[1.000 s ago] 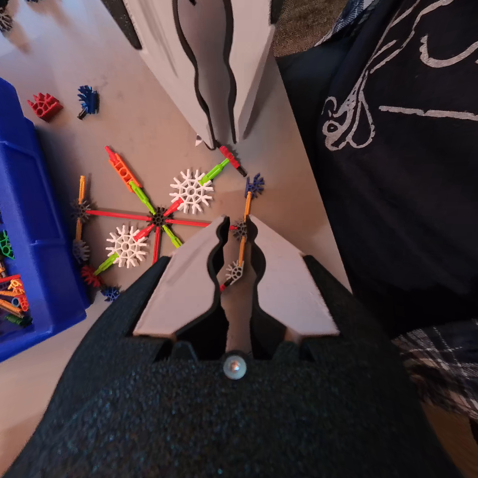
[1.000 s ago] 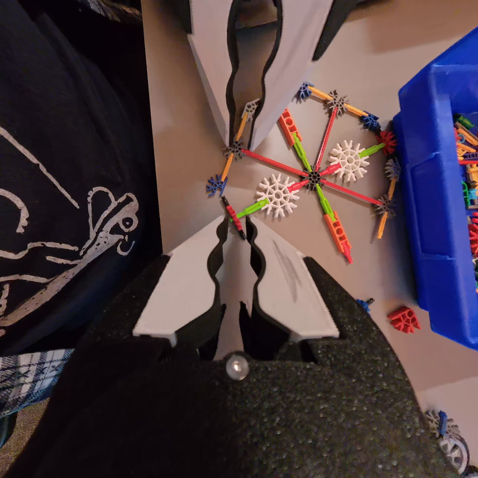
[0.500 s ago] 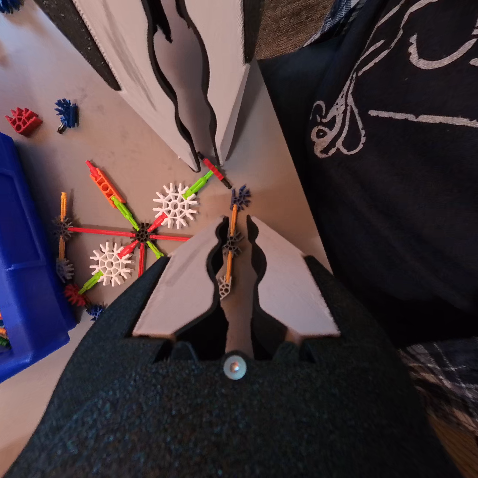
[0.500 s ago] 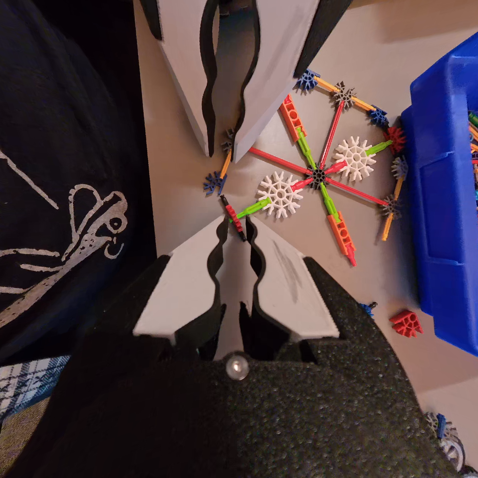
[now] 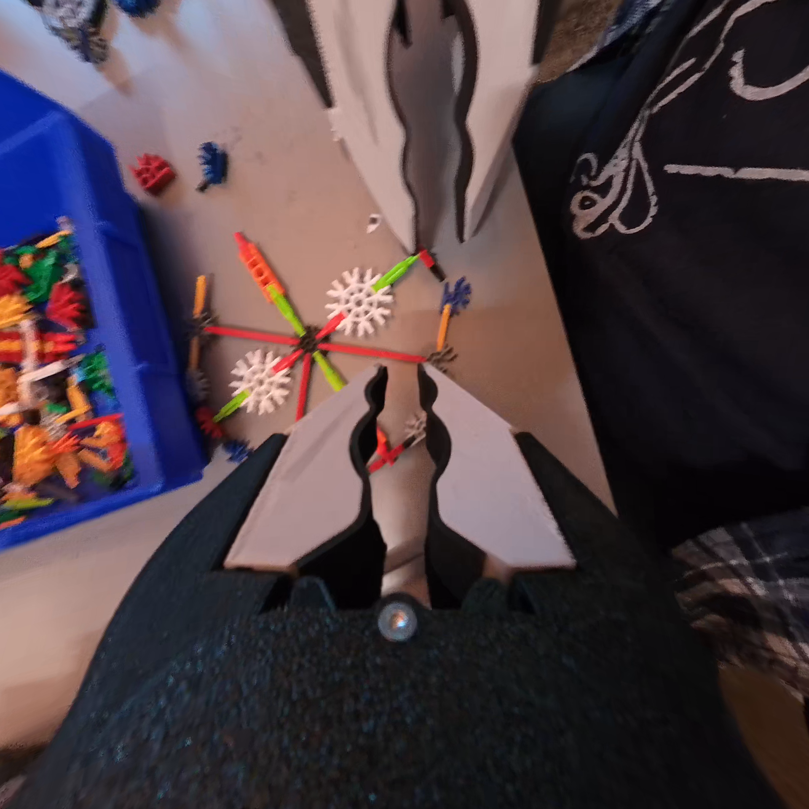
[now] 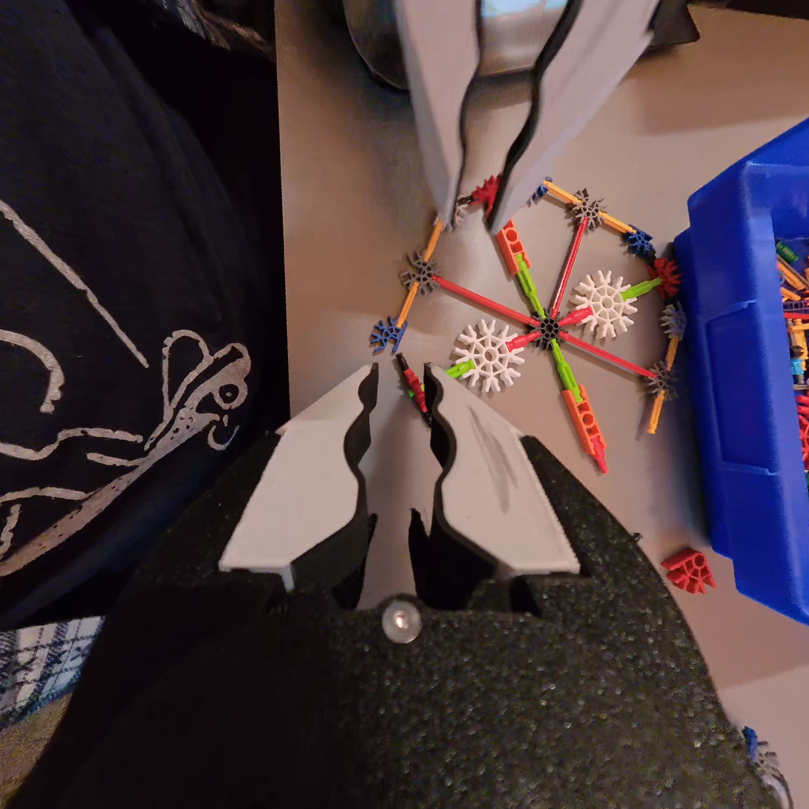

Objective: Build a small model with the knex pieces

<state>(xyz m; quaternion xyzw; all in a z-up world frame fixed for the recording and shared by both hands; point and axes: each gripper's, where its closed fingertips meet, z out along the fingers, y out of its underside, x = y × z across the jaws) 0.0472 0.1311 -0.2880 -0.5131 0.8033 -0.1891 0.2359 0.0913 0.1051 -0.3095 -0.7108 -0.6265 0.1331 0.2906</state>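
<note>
Between the tips of the right gripper (image 6: 399, 377) a short red-and-black rod piece (image 6: 410, 381) is seen, lying against the right-hand finger; the jaws are parted by a narrow gap, and whether the piece is actually pinched cannot be told. A green rod (image 6: 459, 368) is joined to it and leads to a white snowflake connector (image 6: 488, 354) just ahead and to the right.

The left gripper (image 5: 399, 372) is likewise held slightly open. Between its fingers, a grey connector (image 5: 416, 425) and a red rod (image 5: 387, 457) are seen; contact cannot be told through the blur.

Ahead of both lies the flat spoked toy wheel (image 6: 547, 326), built around a black hub with red and green spokes, orange blocks and orange rim rods.

The table edge (image 6: 280, 262) runs close to the right gripper's left, with a person's dark shirt (image 6: 131, 262) beyond it. To the wheel's far side a blue bin (image 6: 744, 372) of parts is set almost touching the rim. Bare tabletop (image 6: 341, 175) is left between edge and wheel.
</note>
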